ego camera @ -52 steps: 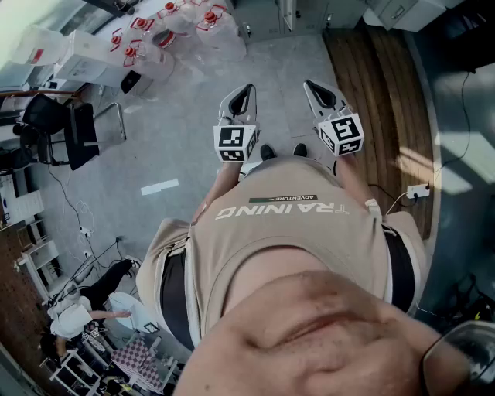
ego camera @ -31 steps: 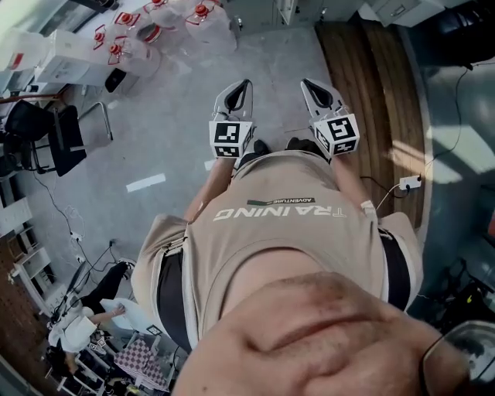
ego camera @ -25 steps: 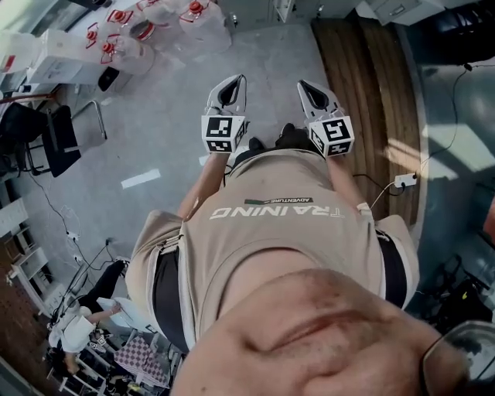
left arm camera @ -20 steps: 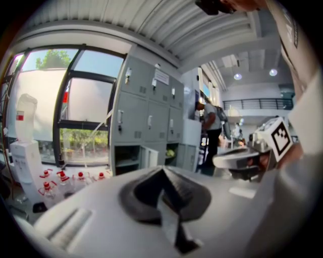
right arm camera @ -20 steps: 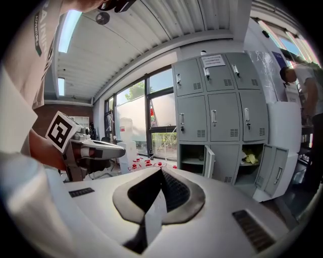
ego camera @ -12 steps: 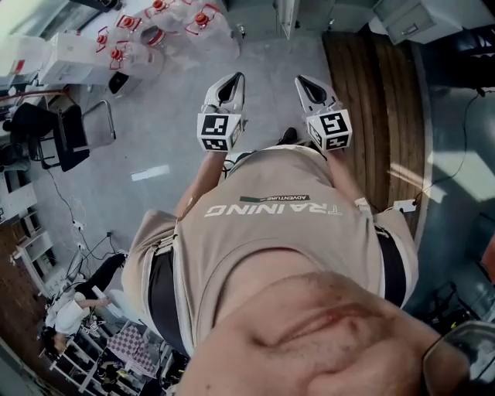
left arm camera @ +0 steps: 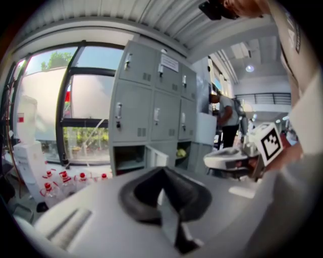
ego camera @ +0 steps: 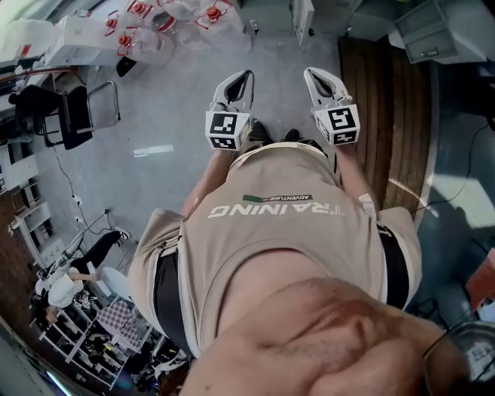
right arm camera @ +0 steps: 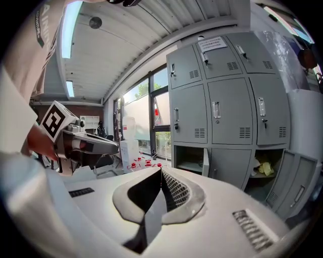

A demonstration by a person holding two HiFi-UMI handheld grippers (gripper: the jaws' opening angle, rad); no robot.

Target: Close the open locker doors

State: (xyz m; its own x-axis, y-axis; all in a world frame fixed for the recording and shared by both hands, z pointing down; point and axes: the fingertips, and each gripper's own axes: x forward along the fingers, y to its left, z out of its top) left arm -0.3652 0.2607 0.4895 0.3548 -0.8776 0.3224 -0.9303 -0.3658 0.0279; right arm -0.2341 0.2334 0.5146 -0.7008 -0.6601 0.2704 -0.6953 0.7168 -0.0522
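Head view: the person stands on a grey floor (ego camera: 178, 93), with a beige shirt (ego camera: 278, 232) filling the middle of the picture. The left gripper (ego camera: 238, 83) and the right gripper (ego camera: 319, 80) are held out side by side ahead of the body. They are apart from each other and both point toward the lockers (ego camera: 271, 11), which show only as a grey strip at the floor's far edge. Red-capped water bottles (ego camera: 155, 27) cluster at the floor's far left corner, and a chair (ego camera: 73, 116) stands near its left edge.

Left gripper view: the left gripper (left arm camera: 162, 174) has its jaws closed tip to tip with nothing between them. Beyond the jaws stand the lockers (left arm camera: 151, 101), well apart from them. The upper doors are closed. In the bottom row one open compartment (left arm camera: 128, 158) has its door (left arm camera: 160, 158) swung out. Further right, a second opening holds something yellow (left arm camera: 180, 151). The right gripper (left arm camera: 212, 160) shows at the right side.

Right gripper view: the right gripper (right arm camera: 161, 174) also has its jaws pressed together and is empty. In the lockers' (right arm camera: 227, 111) bottom row, the open compartment (right arm camera: 189, 158) at the left end has its door (right arm camera: 206, 164) ajar. The opening with the yellow thing (right arm camera: 265, 169) is at the right end, beside its lowered door (right arm camera: 298, 191).
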